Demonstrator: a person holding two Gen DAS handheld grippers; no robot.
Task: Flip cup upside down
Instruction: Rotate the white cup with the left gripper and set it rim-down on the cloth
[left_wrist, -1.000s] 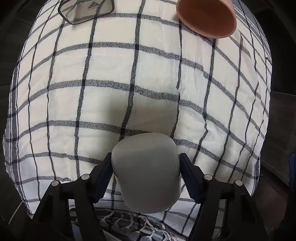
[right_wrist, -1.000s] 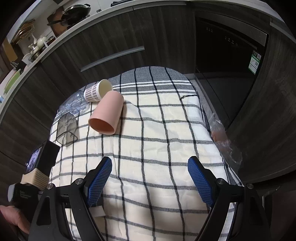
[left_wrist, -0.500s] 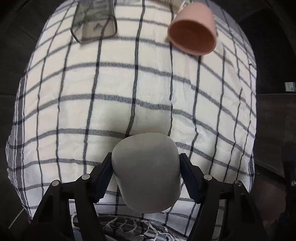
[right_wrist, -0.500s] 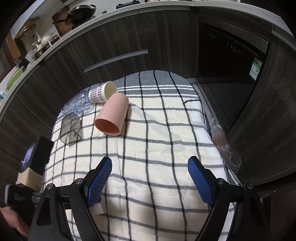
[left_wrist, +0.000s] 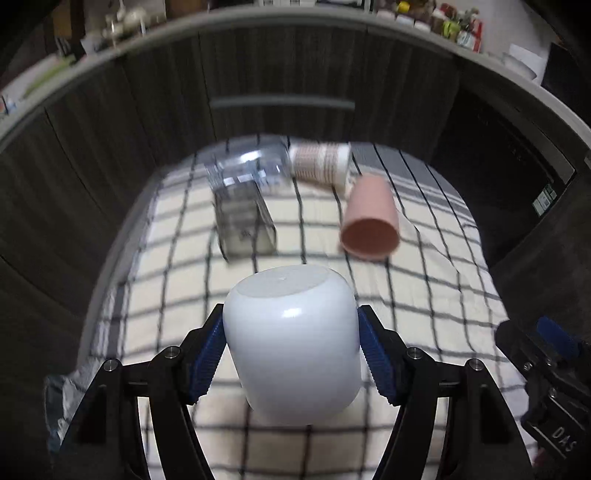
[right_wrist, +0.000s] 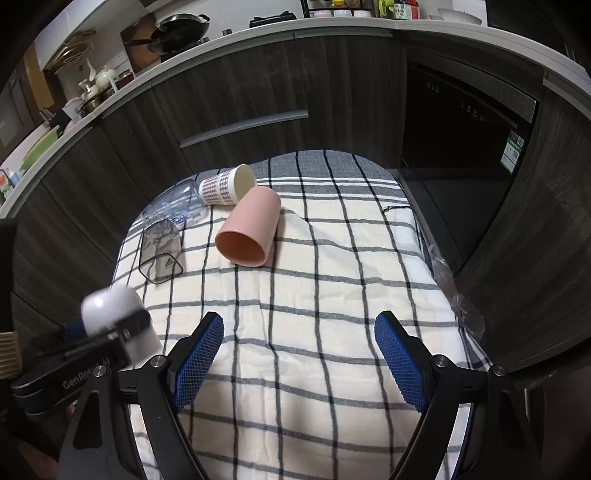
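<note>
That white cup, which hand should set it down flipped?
Probably the left: the left gripper already clamps the white cup, closed base showing. The right gripper is open and holds nothing.

The left wrist view looks forward along its fingers, low over the near edge of the checked cloth (left_wrist: 424, 280), a white cup (left_wrist: 291, 347) filling its near middle. It faces the far cabinets (left_wrist: 147, 110). The right wrist view sits higher and to the right, tilted down over the same cloth (right_wrist: 332, 295) toward those cabinets (right_wrist: 351, 92). Both share the pink cup (left_wrist: 369, 225) (right_wrist: 249, 230), the paper cup (left_wrist: 321, 162) (right_wrist: 227, 184) and the clear cups; the right view also catches the white cup (right_wrist: 110, 306) at its left.
</note>
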